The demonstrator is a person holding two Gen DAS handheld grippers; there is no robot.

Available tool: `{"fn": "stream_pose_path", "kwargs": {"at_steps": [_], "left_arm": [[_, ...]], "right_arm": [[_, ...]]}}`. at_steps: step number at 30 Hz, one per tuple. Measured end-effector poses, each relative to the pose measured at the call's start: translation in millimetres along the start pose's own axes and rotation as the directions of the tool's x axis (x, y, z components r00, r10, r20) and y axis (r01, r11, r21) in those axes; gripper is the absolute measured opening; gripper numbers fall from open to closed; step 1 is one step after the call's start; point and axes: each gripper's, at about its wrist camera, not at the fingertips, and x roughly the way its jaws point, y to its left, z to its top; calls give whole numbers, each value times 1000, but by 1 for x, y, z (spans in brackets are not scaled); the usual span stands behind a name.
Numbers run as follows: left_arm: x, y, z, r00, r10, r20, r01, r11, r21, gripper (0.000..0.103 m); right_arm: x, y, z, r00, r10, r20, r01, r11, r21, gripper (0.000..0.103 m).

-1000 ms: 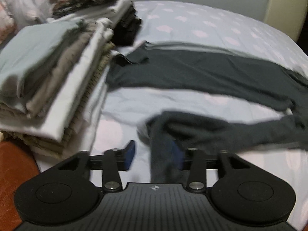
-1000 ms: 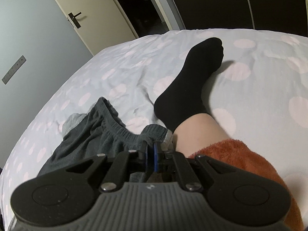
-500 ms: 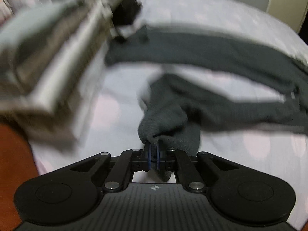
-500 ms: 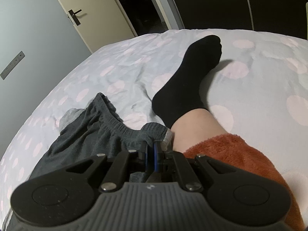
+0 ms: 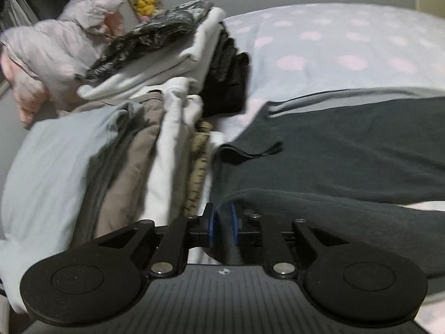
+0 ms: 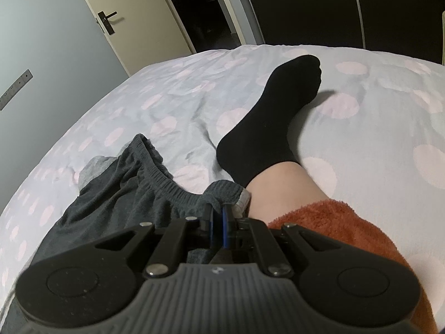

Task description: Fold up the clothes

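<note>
Dark grey pants [image 5: 347, 150] lie spread across the dotted bed sheet [image 5: 319, 44]. My left gripper [image 5: 222, 224] is shut on a leg end of the pants, carried over onto the other leg, close to the stack of folded clothes. My right gripper [image 6: 217, 222] is shut on the elastic waistband of the pants [image 6: 155, 183], right beside the person's leg.
A tall stack of folded clothes [image 5: 116, 150] stands left of the pants, a second stack [image 5: 172, 55] behind it. A pink jacket [image 5: 52, 55] lies at far left. The person's leg in a black sock [image 6: 267, 128] and an orange fleece [image 6: 347, 239] rest on the bed. A door [image 6: 130, 16] stands behind.
My left gripper closed on the pant leg end and carried it up and left over the other leg. My right gripper held the waistband nearly still.
</note>
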Motion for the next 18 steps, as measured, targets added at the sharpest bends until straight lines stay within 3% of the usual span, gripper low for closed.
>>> {"fn": "stream_pose_path", "kwargs": {"at_steps": [5, 7, 10, 13, 16, 18], "left_arm": [[-12, -3, -9, 998, 25, 50, -30, 994, 110, 16], [-21, -6, -16, 998, -8, 69, -5, 983, 182, 17], [-35, -18, -42, 996, -67, 56, 45, 943, 328, 18], [-34, -34, -73, 995, -98, 16, 81, 894, 440, 27], [-18, -48, -99, 998, -63, -25, 67, 861, 505, 29], [-1, -50, -107, 998, -27, -51, 49, 860, 508, 29]], "right_arm": [[2, 1, 1, 1000, 2, -1, -2, 1000, -3, 7], [3, 3, 1, 1000, 1, -2, -1, 1000, -7, 7], [2, 5, 1, 1000, -1, -1, 1, 1000, -12, 7], [2, 5, 1, 1000, -3, -1, 3, 1000, -10, 7], [2, 5, 0, 1000, -7, 0, 7, 1000, -12, 7], [2, 6, 0, 1000, -9, 1, 9, 1000, -14, 7]]}}
